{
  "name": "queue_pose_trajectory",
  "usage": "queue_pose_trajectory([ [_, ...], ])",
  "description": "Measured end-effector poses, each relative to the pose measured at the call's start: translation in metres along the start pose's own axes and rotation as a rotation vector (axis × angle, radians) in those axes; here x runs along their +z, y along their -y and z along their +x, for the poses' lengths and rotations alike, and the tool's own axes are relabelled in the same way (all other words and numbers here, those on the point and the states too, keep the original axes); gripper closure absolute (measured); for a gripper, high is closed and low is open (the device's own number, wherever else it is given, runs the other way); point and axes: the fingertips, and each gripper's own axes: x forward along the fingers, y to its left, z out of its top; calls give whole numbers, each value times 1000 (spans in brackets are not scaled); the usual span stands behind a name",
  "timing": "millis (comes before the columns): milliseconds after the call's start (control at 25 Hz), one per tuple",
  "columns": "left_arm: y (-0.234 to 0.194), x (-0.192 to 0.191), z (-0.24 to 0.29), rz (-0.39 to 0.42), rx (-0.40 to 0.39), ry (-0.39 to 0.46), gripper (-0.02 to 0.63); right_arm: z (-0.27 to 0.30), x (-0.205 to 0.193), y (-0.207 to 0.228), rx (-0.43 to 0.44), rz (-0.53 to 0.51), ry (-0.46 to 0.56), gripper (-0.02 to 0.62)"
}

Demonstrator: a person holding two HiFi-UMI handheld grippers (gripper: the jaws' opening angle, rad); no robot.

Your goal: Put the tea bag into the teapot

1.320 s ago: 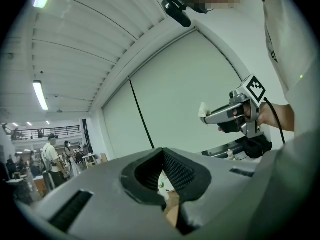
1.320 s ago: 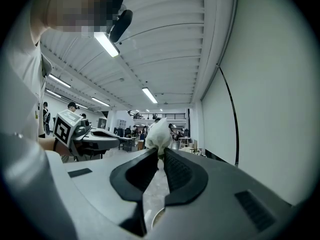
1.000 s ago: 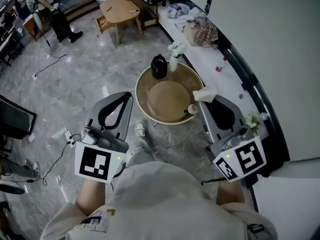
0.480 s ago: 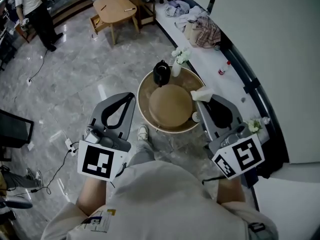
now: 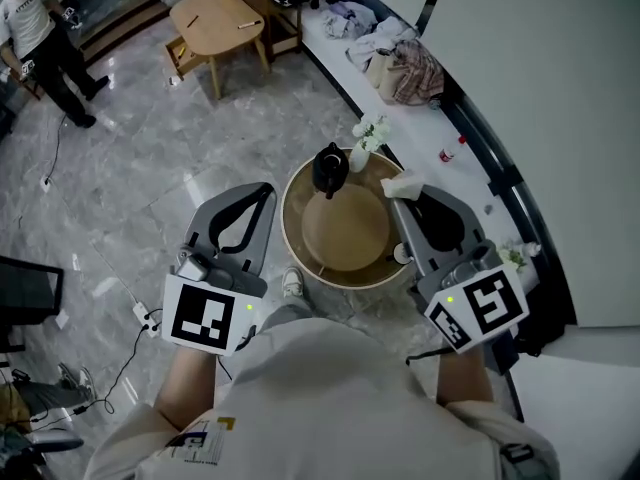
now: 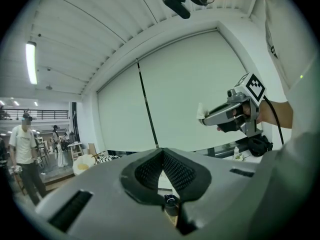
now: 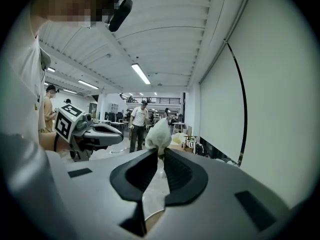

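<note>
Our right tongs (image 7: 160,153) are clamped at the tips on the white tea bag (image 7: 159,134), held right of the black teapot (image 5: 330,168). Our left tongs (image 6: 161,151) are closed together and empty, left of the teapot.

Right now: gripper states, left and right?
Left gripper: shut, nothing between its jaws.
Right gripper: shut on the tea bag.
</note>
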Motion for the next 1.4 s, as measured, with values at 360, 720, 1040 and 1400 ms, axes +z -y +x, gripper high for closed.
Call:
queue_pose_trajectory([
  [360,-60,-29,57,25,-102,-1,598,77,-3,21,-56,-10,-54,555],
  [720,-81,-46,99,2,-150,-35,598,118,-19,56,-97,16,-118,555],
  [1040,-80,-59,128,-35,-118,-86,598,133,-48,92,-70,49,-169,555],
  [1400,-79,-78,174,-37,-100,-133,598,165,-86,134,-42,45,-261,555],
])
